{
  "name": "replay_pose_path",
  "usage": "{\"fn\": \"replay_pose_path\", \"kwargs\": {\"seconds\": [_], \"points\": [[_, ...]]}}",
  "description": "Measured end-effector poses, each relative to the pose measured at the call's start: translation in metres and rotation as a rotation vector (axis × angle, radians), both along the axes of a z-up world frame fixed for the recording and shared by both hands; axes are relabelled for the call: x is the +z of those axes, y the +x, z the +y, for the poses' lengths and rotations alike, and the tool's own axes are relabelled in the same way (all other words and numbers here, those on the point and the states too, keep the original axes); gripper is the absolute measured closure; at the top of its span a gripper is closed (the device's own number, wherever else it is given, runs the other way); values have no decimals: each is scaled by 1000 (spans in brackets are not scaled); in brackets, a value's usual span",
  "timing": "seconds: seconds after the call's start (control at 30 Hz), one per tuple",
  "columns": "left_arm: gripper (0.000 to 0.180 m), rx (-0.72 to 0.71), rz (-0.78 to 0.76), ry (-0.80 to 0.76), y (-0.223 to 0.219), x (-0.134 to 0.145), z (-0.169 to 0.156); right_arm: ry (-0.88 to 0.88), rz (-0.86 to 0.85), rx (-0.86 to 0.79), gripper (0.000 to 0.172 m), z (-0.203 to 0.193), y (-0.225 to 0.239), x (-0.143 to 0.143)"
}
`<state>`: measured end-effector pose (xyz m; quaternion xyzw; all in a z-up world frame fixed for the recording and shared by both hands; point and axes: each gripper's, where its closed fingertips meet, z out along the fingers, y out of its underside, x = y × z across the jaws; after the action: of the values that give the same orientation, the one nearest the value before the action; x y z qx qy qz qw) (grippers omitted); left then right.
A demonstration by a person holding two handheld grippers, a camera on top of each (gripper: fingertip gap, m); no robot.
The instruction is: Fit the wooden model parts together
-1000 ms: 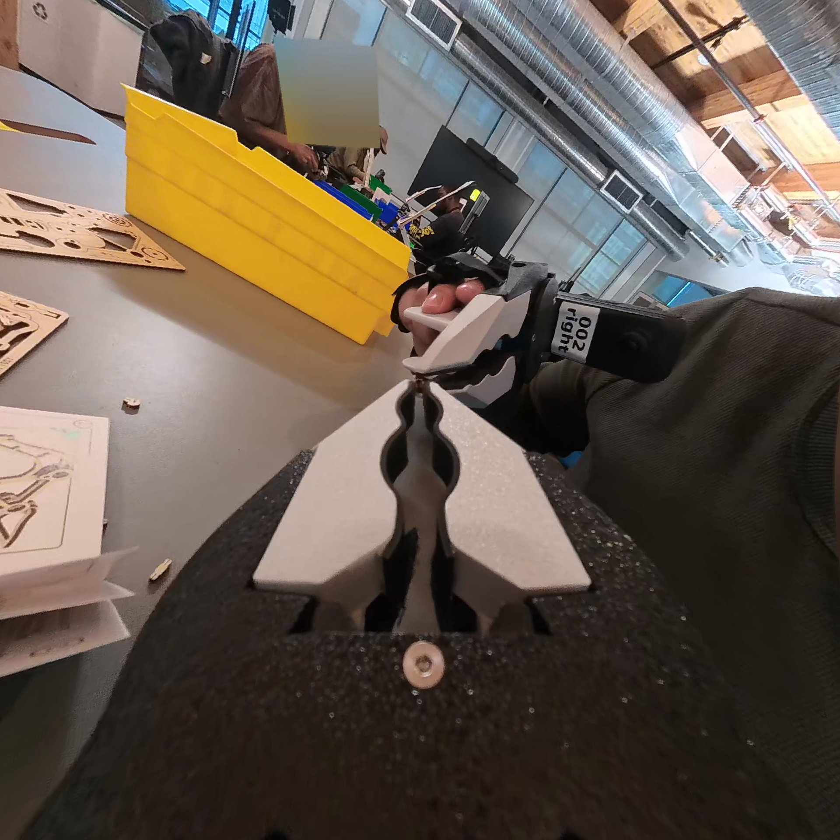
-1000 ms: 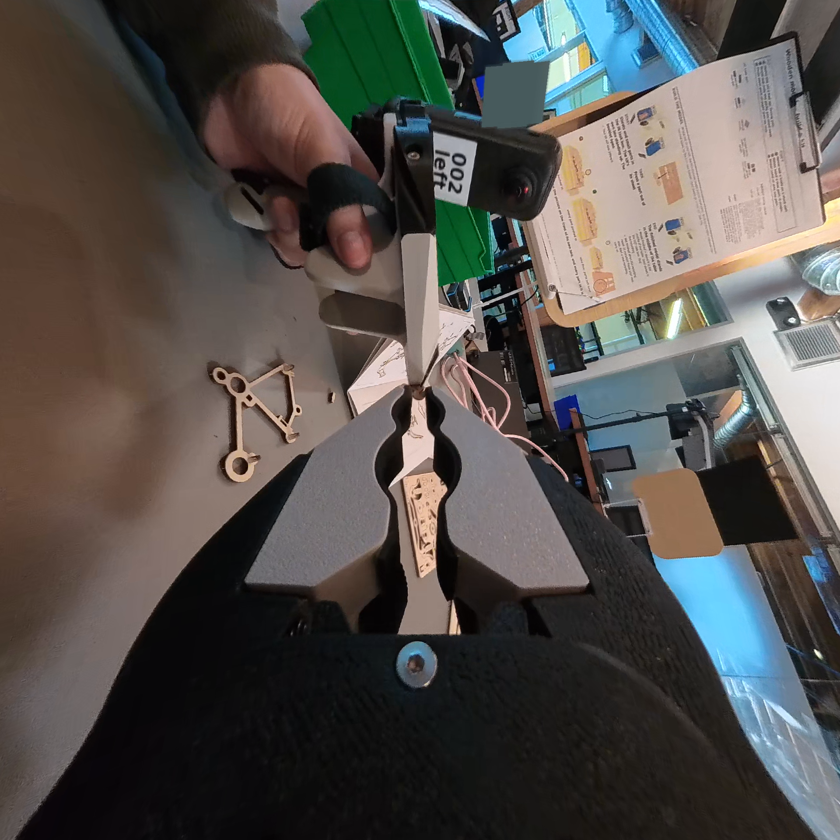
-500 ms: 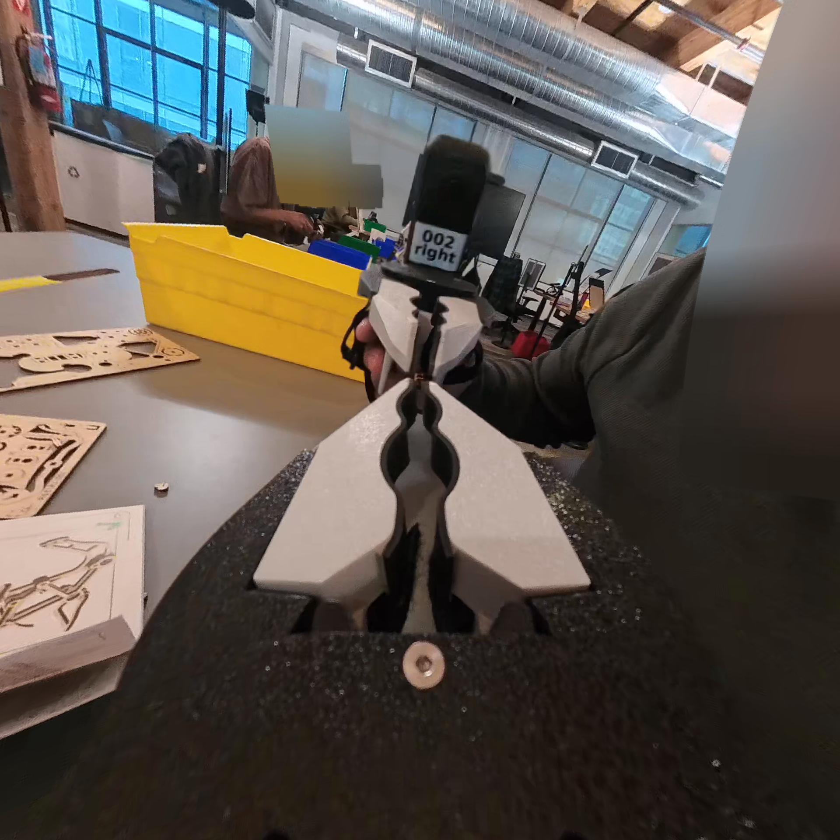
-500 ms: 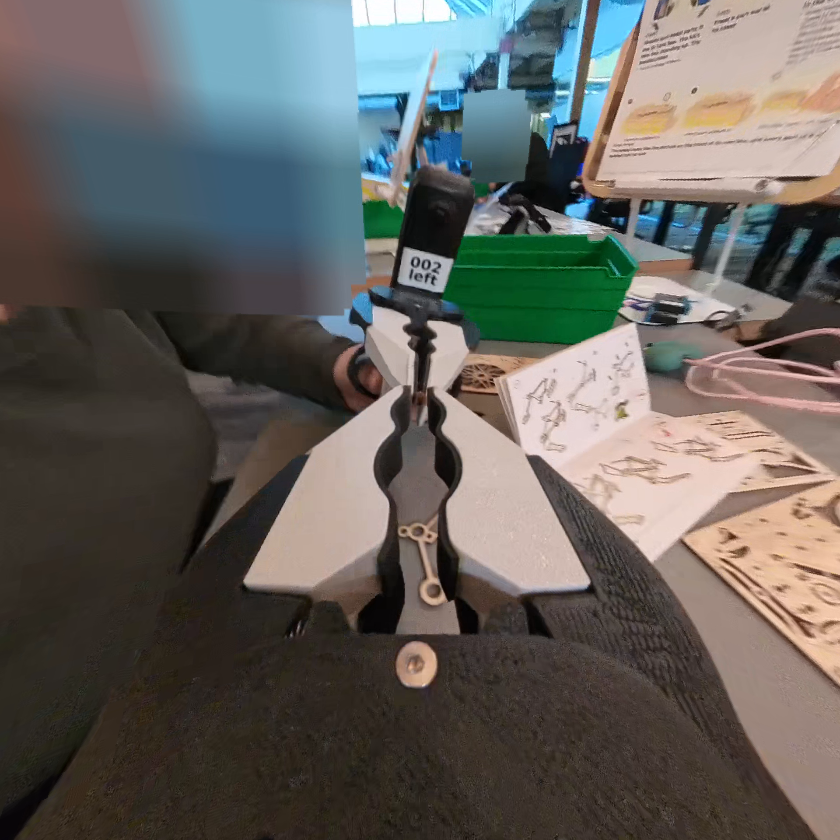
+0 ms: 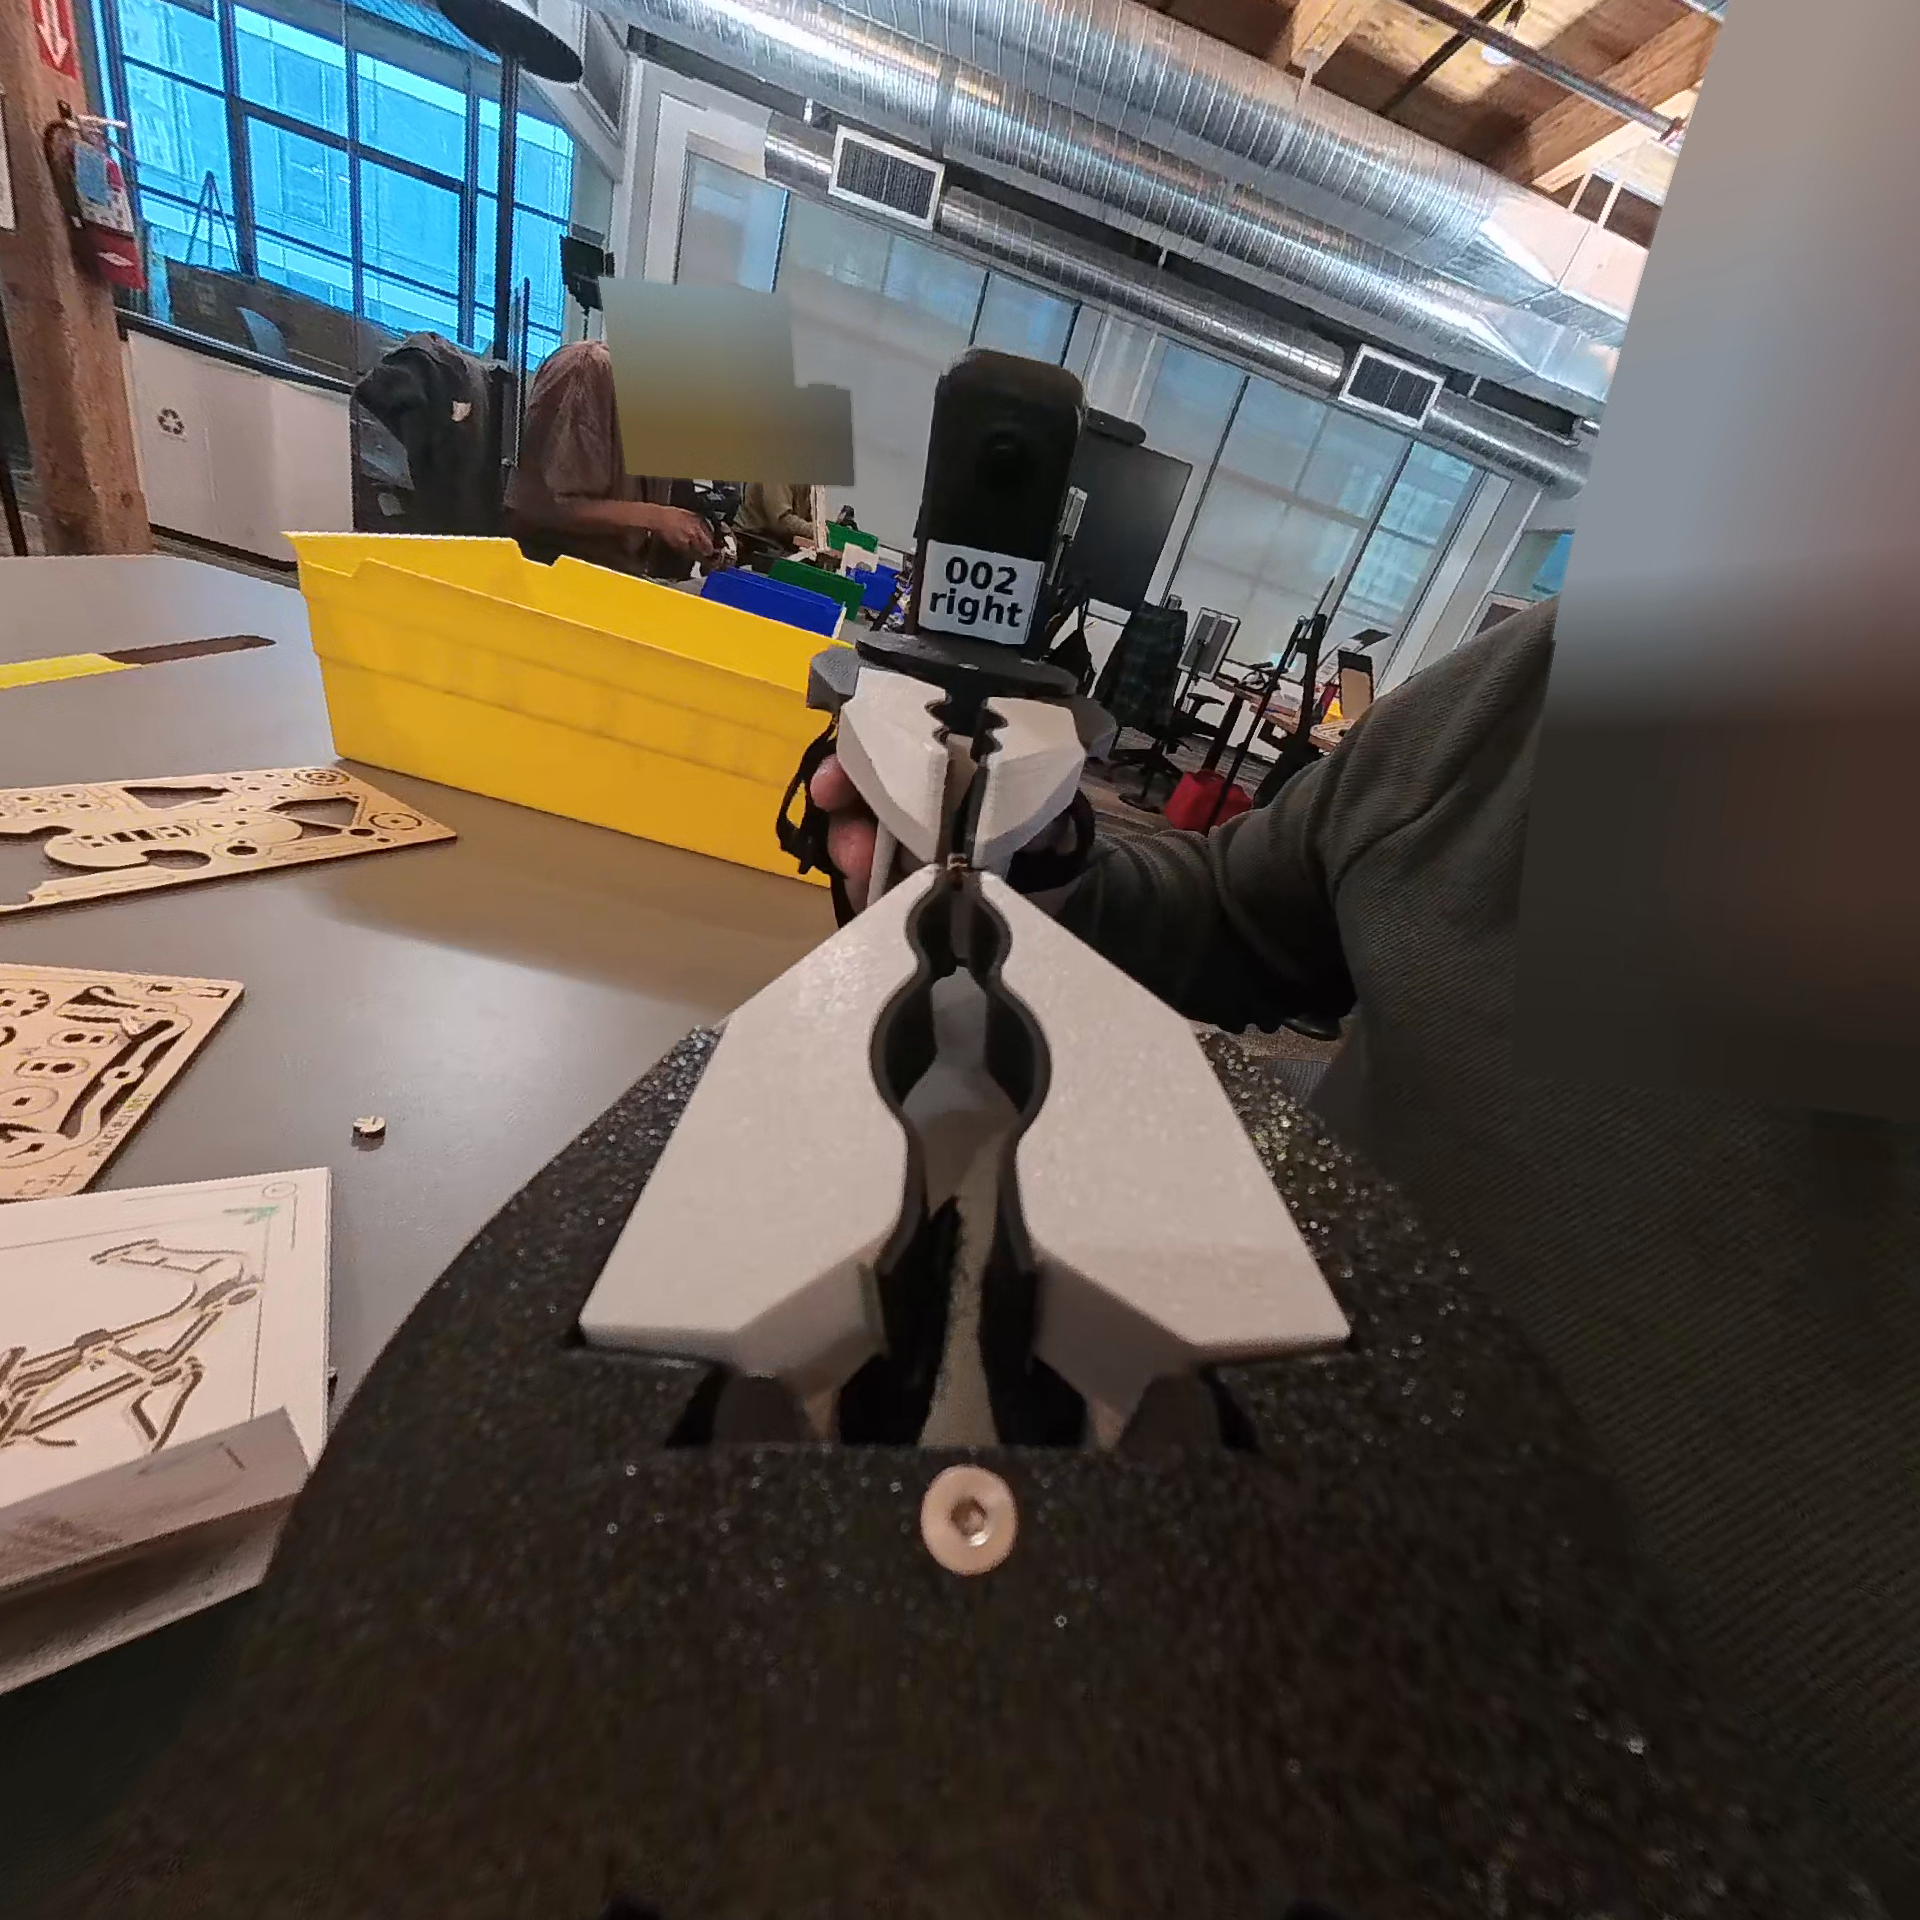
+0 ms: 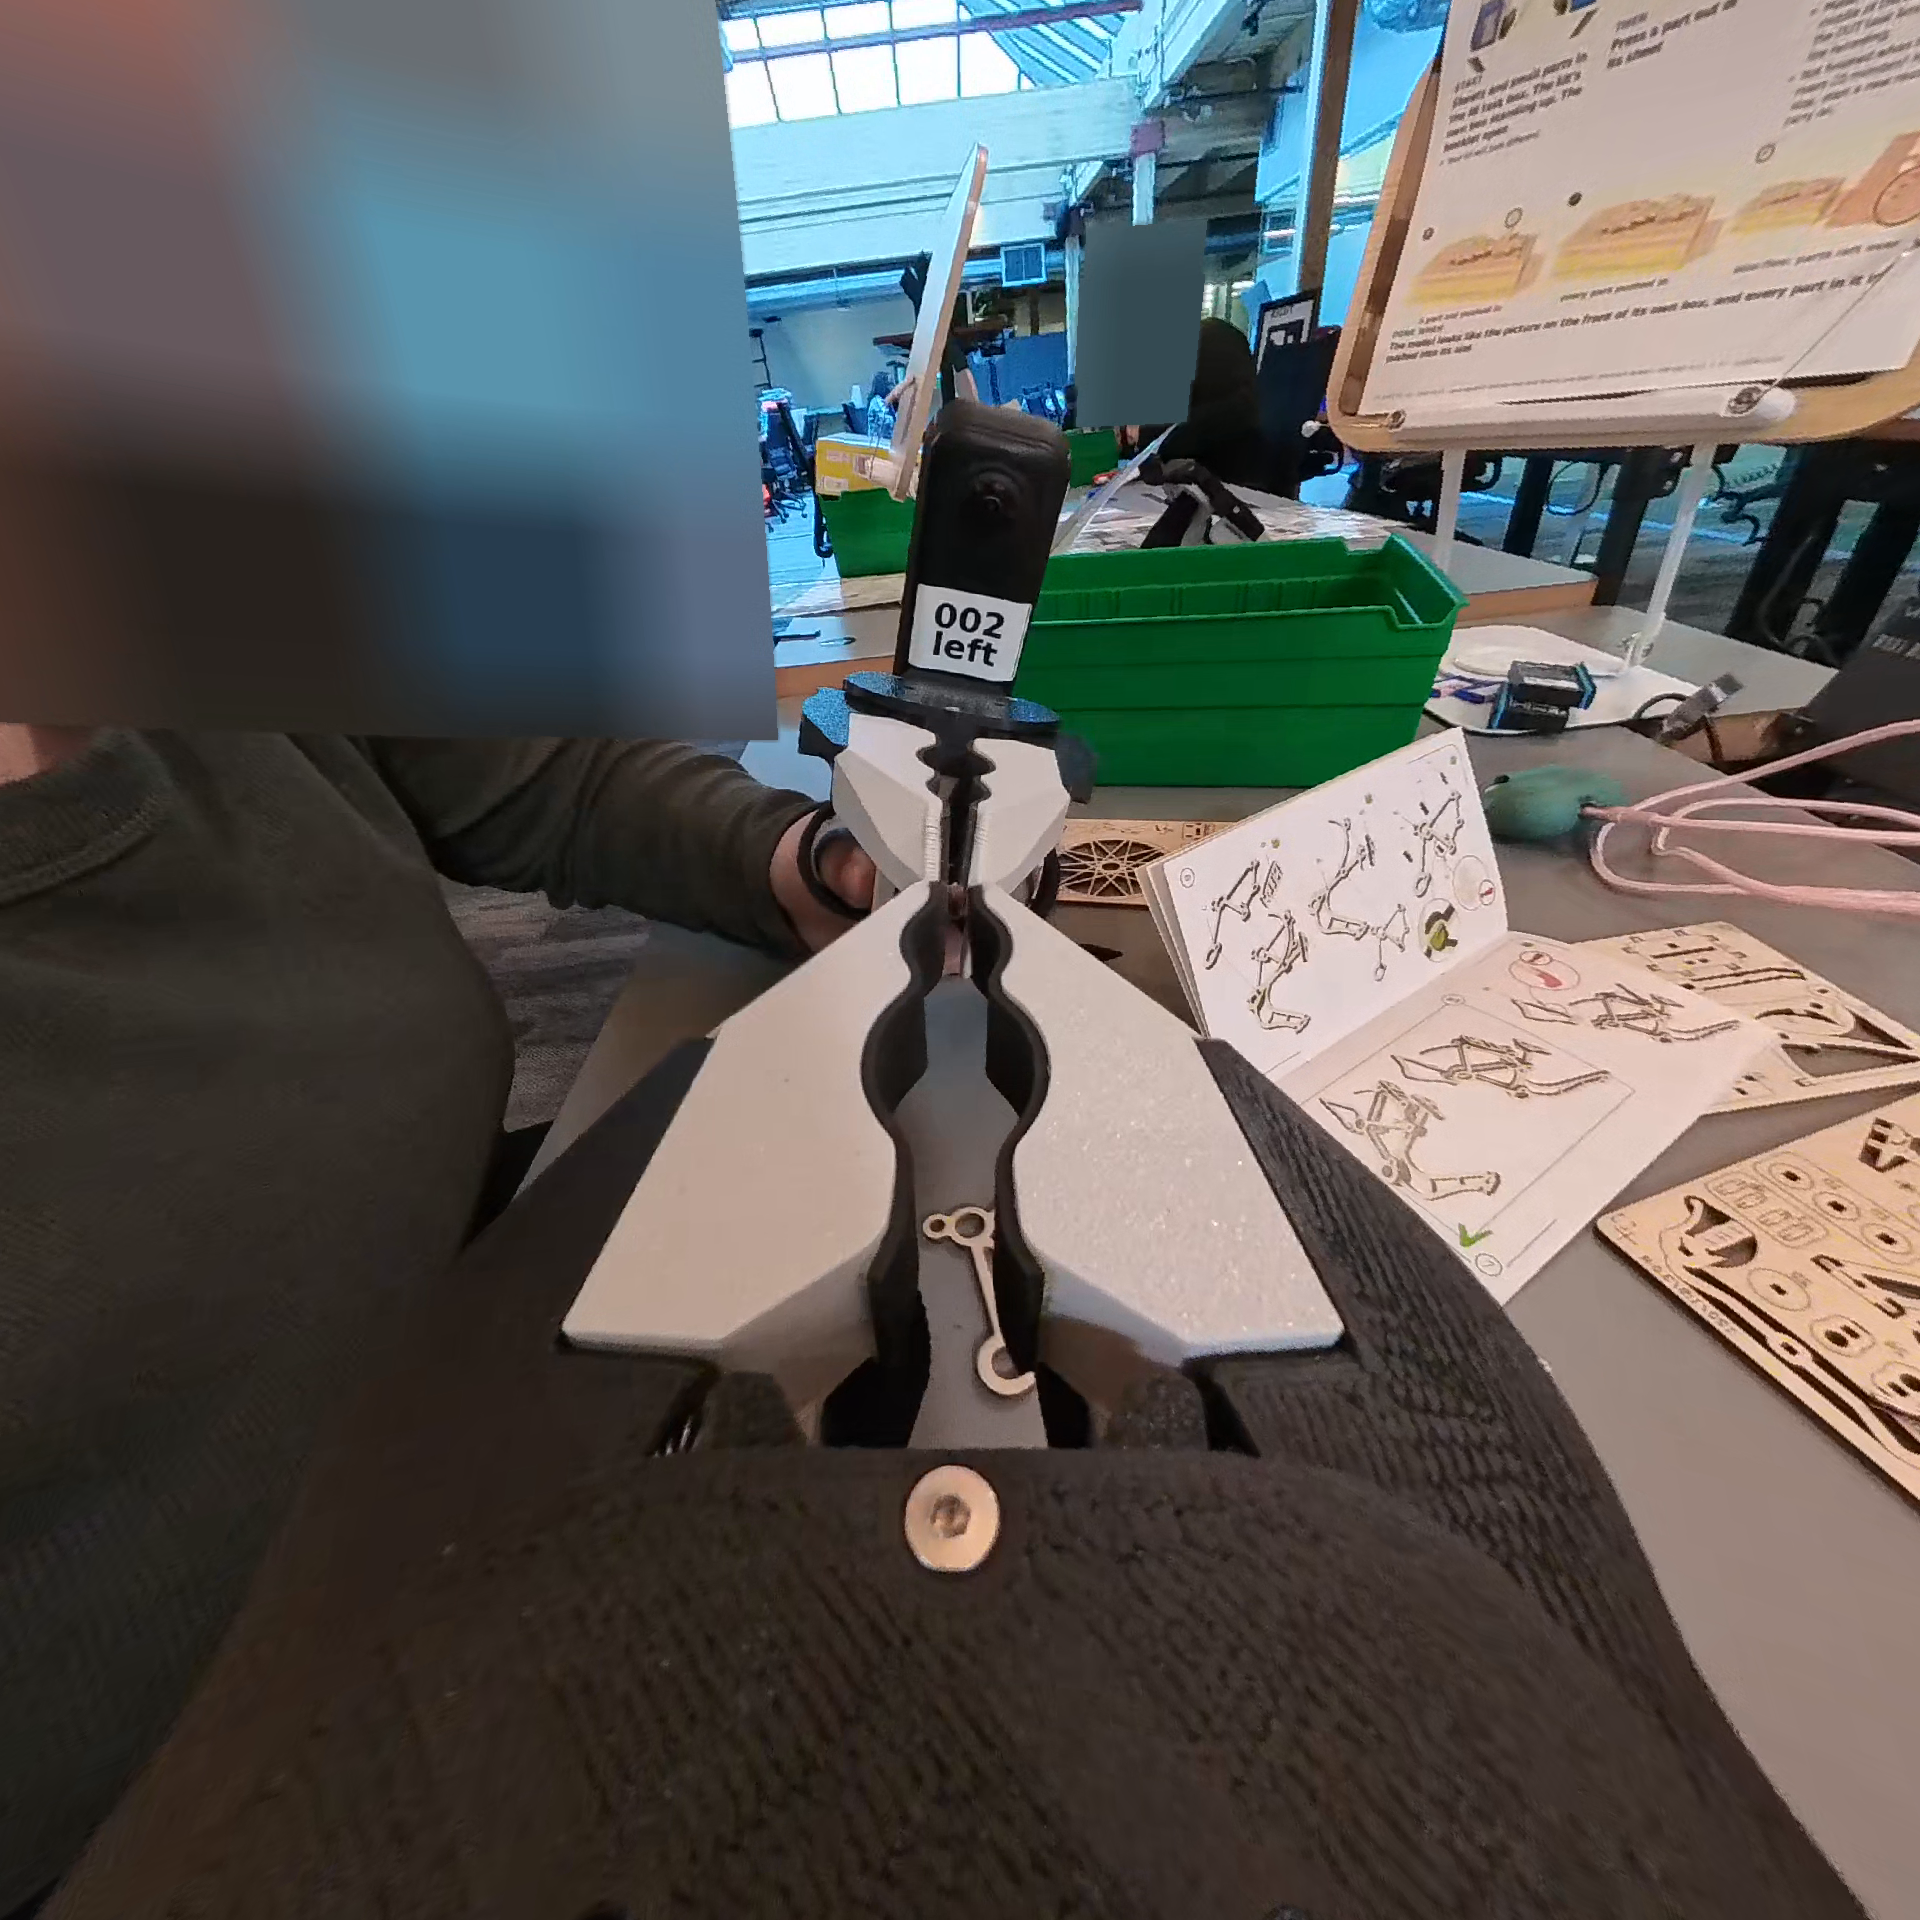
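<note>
My right gripper point(image 6: 956, 904) is shut on a thin flat wooden piece point(image 6: 956, 940) that stands edge-on between its pads. My left gripper point(image 5: 954, 883) is shut and meets it tip to tip. A tiny tan end of wood point(image 5: 956, 860) shows where the tips meet; I cannot tell whether the left pads pinch it. Each gripper shows in the other's view: the right one in the left wrist view point(image 5: 956, 844), the left one in the right wrist view point(image 6: 951, 878). Both are held in the air near the table edge. A wooden link with ring ends point(image 6: 982, 1299) shows through the gap behind my right fingertips.
A yellow bin point(image 5: 540, 675), cut wooden sheets point(image 5: 208, 831) and a booklet point(image 5: 135, 1351) lie to the left. A green bin point(image 6: 1226, 644), an open instruction booklet point(image 6: 1382, 997), more wooden sheets point(image 6: 1787, 1268), a pink cable point(image 6: 1766, 821) and a clipboard stand point(image 6: 1662, 208) are on the right. People work behind. Left and right tips are no more than a few centimetres apart.
Both grippers rolled from sideways to upright and stayed tip to tip. In the last half second my right fingers drew closer together on the wooden piece.
</note>
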<state>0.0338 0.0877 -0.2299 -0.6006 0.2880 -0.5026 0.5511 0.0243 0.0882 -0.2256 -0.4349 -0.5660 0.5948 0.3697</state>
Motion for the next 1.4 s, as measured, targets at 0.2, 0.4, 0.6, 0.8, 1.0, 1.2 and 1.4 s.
{"fn": "replay_pose_path", "kwargs": {"seconds": [0.2, 0.4, 0.6, 0.8, 1.0, 1.2, 1.4], "points": [[180, -7, -9, -7, 0, 0, 0, 0, -9, 7, 171, -1, -1, -1], [180, -6, 3, -5, 1, -2, 0, -7, -11, 10, 171, -1, -1, -3], [180, 17, 16, -31, -2, -10, 6, 25, -43, -36, 171, 5, -4, -11], [180, -14, 74, -65, -5, -22, 7, -1, -76, -46, 171, 13, -4, -21], [146, -28, 281, -61, -22, -44, 4, 70, -94, -203, 171, 51, 2, -34], [126, 12, 586, 14, -29, -77, -5, 238, -49, -307, 171, 60, 0, -39], [105, 29, 823, 114, -31, -105, -2, 383, -51, -344, 171, 57, -1, -45]]}}
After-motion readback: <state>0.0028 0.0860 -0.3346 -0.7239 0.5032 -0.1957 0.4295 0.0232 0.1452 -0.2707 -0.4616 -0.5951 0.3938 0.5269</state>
